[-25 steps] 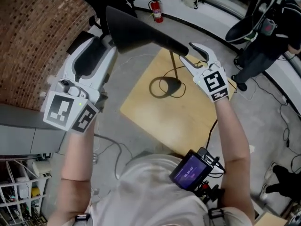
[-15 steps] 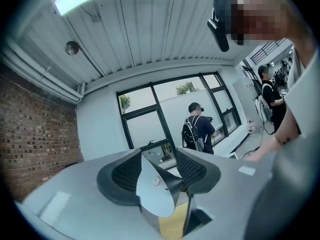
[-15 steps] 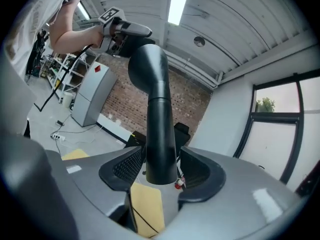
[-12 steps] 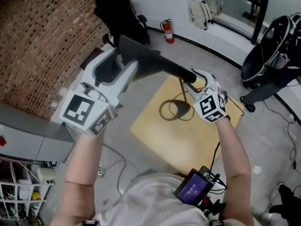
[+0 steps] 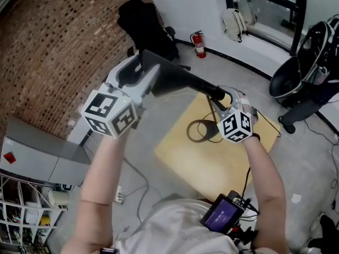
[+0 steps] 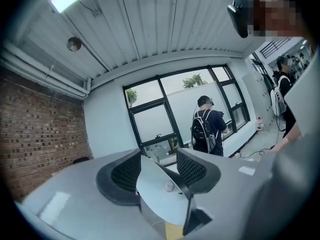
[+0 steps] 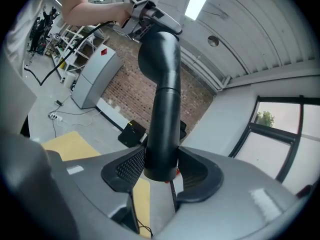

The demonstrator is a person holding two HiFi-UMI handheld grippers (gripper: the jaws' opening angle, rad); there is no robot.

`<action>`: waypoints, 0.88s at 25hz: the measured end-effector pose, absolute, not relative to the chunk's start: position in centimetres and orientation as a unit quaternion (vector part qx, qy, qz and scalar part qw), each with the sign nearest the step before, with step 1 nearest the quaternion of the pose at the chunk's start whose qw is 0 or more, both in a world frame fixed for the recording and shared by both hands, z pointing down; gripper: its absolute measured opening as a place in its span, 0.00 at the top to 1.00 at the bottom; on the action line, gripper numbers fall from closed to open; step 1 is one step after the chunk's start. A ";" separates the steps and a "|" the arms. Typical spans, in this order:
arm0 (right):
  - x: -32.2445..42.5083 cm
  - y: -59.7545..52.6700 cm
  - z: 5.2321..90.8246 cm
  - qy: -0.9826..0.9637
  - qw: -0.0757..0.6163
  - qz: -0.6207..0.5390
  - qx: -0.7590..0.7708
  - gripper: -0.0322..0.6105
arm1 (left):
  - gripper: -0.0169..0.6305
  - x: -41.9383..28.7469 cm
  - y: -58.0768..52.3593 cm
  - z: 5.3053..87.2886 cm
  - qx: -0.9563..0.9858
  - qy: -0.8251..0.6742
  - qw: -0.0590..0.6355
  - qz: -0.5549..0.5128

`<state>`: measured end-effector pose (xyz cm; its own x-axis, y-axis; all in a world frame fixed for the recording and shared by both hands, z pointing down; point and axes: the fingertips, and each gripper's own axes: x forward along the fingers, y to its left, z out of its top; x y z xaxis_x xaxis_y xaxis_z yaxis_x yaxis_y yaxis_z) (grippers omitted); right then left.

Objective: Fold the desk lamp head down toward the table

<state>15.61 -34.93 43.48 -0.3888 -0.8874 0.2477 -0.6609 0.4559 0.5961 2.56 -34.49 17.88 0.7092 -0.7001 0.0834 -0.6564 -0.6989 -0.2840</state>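
The black desk lamp has a cone shade [image 5: 169,78] with a white inside [image 6: 160,191], a narrow neck [image 5: 209,90], a thin stem and a ring base [image 5: 198,131] on the yellow table [image 5: 212,163]. My left gripper [image 5: 143,73] is at the wide rim. In the left gripper view it [image 6: 157,169] stands open, with the thin shade wall between the jaws. My right gripper [image 5: 221,98] is at the neck. In the right gripper view its jaws [image 7: 161,166] are closing, and both pads lie against the neck [image 7: 162,109].
A red fire extinguisher [image 5: 198,44] stands by the far wall, beside a black bundle [image 5: 145,28]. A black office chair [image 5: 302,73] is at the right. A grey cabinet [image 5: 37,157] and a wire rack [image 5: 21,210] are at the left. A person with a backpack [image 6: 206,124] is by the windows.
The right gripper's spread fingers have closed in around the lamp neck and rolled. The left gripper has slid farther along the shade rim. The head view has swung.
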 end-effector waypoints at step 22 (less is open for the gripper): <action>15.9 -35.4 43.3 -0.801 0.287 -0.184 0.493 0.63 | 0.69 2.2 -36.2 18.0 -0.911 0.390 0.111 -0.067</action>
